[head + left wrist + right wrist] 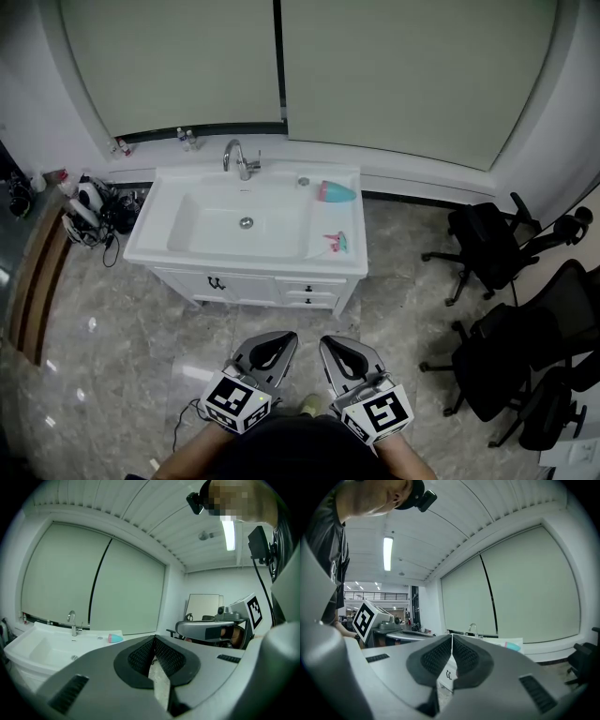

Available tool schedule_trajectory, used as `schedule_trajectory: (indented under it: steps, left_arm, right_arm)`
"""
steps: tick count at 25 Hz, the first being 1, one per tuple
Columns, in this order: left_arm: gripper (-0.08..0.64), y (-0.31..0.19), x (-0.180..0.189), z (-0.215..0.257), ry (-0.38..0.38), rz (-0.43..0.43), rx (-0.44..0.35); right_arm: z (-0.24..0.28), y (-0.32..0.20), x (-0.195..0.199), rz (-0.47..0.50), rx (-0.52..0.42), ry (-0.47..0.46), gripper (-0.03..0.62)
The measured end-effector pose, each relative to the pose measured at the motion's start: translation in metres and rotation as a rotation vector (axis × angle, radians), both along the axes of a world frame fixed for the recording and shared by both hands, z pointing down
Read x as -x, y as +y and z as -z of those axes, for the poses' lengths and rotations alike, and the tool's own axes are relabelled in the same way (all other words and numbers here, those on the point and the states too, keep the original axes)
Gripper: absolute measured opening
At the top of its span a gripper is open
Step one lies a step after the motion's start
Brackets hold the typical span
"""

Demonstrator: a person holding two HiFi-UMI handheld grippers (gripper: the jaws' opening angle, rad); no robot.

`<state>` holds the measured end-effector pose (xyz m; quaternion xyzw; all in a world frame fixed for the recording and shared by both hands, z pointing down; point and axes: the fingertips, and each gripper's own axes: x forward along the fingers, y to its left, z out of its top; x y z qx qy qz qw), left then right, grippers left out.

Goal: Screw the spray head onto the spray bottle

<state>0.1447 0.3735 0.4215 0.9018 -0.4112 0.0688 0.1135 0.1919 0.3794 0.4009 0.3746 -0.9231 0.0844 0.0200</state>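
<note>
Grey marbled floor fills the foreground, and nearest of all, low in the head view, the left gripper (267, 352) and the right gripper (345, 356) sit side by side close to the body, each with its jaws pressed together on nothing, the ribbed pads meeting in both gripper views. Well apart from them stands a white sink cabinet (281, 286). On its counter, right of the basin, lies the spray head (336, 242), a small pink and teal piece, and further back the spray bottle (337, 192), teal with a pink end, on its side near the far right corner. Both look like light, hard plastic; the bottle, apparently empty, will likely roll and slip on the glossy counter, so a grip across its round body, stood upright, seems wise, with the other gripper taking the head by its collar rather than by the thin trigger. Behind them rises a chrome tap (240, 159), then pale blinds (412, 66). No brand or label can be read; the only print is the black square markers on the grippers' cubes.
</note>
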Motion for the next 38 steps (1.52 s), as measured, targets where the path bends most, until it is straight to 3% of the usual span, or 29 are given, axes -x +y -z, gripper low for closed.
schedule_trajectory:
  steps: [13, 24, 31, 34, 38]
  left_arm:
    - [0.005, -0.073, -0.008, -0.013, 0.005, -0.045, 0.035]
    - [0.005, -0.265, 0.045, -0.039, 0.042, -0.177, 0.089]
    - [0.005, -0.372, 0.073, -0.056, 0.042, -0.261, 0.135]
    - [0.005, -0.399, 0.072, -0.069, 0.042, -0.279, 0.162]
    - [0.005, -0.433, 0.055, -0.094, 0.018, -0.300, 0.193]
  right_arm:
    - [-0.013, -0.067, -0.012, -0.056, 0.034, -0.013, 0.002]
    - [-0.034, -0.244, 0.044, -0.189, 0.113, 0.028, 0.002]
    - [-0.039, -0.339, 0.078, -0.285, 0.167, 0.000, 0.002]
    - [-0.055, -0.359, 0.073, -0.317, 0.210, 0.046, 0.002]
    - [-0.068, -0.393, 0.059, -0.332, 0.242, 0.006, 0.000]
